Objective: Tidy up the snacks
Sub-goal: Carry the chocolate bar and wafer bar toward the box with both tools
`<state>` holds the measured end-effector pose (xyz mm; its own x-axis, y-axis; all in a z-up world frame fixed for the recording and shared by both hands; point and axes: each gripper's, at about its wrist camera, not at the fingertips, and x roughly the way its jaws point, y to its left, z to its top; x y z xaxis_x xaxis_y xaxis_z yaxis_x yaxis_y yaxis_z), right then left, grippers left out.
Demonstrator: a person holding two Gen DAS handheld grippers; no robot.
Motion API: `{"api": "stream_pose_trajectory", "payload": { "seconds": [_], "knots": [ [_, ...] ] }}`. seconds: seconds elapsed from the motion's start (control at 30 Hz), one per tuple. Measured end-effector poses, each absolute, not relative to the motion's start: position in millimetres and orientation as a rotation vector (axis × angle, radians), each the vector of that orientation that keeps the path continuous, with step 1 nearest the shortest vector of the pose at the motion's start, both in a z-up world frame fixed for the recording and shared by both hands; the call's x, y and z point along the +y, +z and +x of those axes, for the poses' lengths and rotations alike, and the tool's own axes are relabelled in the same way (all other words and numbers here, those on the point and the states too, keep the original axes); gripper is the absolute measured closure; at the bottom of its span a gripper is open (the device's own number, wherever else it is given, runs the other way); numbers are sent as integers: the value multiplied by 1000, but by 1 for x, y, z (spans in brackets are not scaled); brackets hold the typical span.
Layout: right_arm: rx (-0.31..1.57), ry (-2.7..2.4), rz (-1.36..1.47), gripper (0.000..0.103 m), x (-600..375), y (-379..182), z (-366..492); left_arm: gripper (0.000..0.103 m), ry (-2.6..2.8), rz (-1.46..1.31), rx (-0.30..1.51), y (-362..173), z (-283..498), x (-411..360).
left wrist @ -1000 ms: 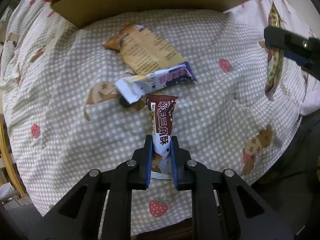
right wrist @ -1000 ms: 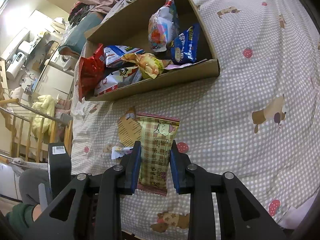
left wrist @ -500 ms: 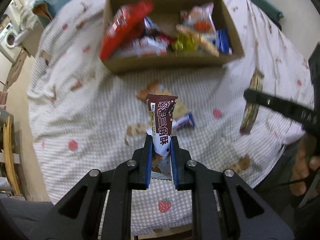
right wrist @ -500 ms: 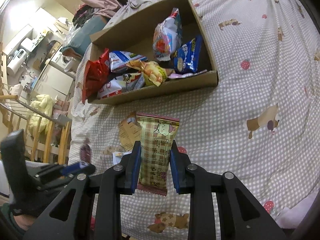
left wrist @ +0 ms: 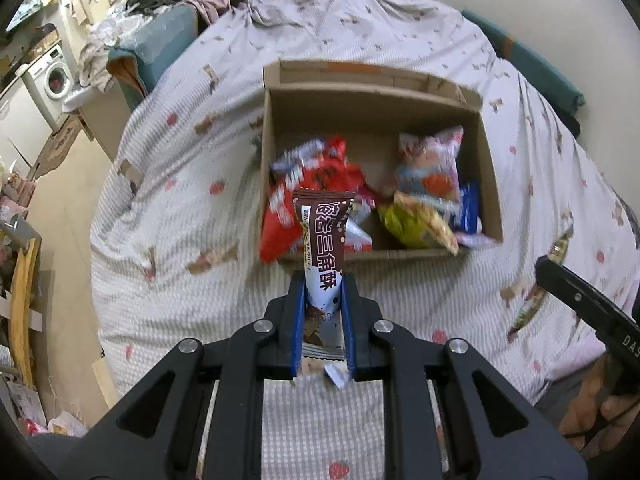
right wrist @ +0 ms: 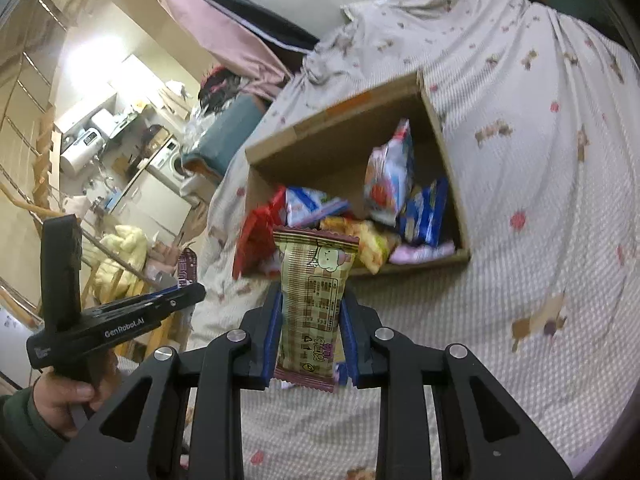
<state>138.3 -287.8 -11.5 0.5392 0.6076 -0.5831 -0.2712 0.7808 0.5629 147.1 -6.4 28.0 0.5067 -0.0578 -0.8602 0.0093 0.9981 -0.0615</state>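
A brown-and-white snack bar (left wrist: pixel 323 248) is pinched between the blue pads of the left gripper (left wrist: pixel 322 320) and is held upright in the air, just short of the near wall of the cardboard box (left wrist: pixel 490 184). A tan checked wafer pack (right wrist: pixel 314 300) is clamped in the same way by the right gripper (right wrist: pixel 308 334), also raised in front of the box's near wall. The box is seen open on a bed covered by a checked bedspread (left wrist: pixel 192 216). Inside the box, a red packet (left wrist: pixel 320 176) is propped at the left end, a yellow bag (left wrist: pixel 416 220) lies against the near wall, a blue packet (right wrist: pixel 426 210) stands toward the right end, and a pale pink-and-white bag (left wrist: pixel 432 164) is leaned behind it. A hand (right wrist: pixel 64 398) is seen wrapped around the left gripper's handle.
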Motion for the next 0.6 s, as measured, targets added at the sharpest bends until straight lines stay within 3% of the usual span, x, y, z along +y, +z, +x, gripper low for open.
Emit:
{"api": "stream_pose_trajectory", "payload": {
  "seconds": [0.6],
  "knots": [
    [742, 528, 500, 75, -317, 13, 228, 89, 32, -62, 937, 41, 225, -4]
  ]
}}
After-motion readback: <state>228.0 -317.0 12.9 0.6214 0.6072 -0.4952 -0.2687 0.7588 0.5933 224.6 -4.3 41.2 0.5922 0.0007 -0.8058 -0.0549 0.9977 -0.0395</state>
